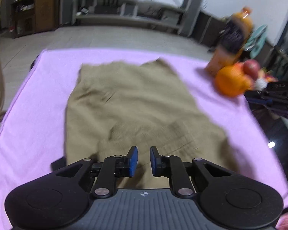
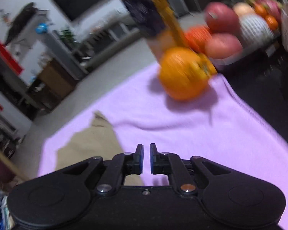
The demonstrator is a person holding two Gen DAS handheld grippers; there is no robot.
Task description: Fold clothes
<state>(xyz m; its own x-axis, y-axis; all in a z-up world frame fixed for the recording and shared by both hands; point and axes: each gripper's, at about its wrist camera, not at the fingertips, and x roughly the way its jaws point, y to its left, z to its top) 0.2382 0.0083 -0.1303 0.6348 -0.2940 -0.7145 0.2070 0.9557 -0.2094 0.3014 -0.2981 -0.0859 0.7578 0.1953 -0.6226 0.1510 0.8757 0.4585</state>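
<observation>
A tan garment (image 1: 128, 111) lies folded flat on a pink cloth (image 1: 28, 115) that covers the table. My left gripper (image 1: 144, 161) hovers over the garment's near edge, jaws a little apart with nothing between them. My right gripper (image 2: 146, 158) is over bare pink cloth (image 2: 201, 134), just right of the garment's far corner (image 2: 94, 140), with a narrow gap between the pads and nothing held. The right gripper's body also shows at the right edge of the left wrist view (image 1: 274, 97). Both views are motion-blurred.
An orange (image 2: 182, 74) sits on the cloth's far right corner beside an orange juice bottle (image 2: 155, 19). A bowl of apples and other fruit (image 2: 224, 38) stands behind it. The orange also shows in the left wrist view (image 1: 230, 80). Shelves and a cabinet (image 1: 36, 13) stand beyond the floor.
</observation>
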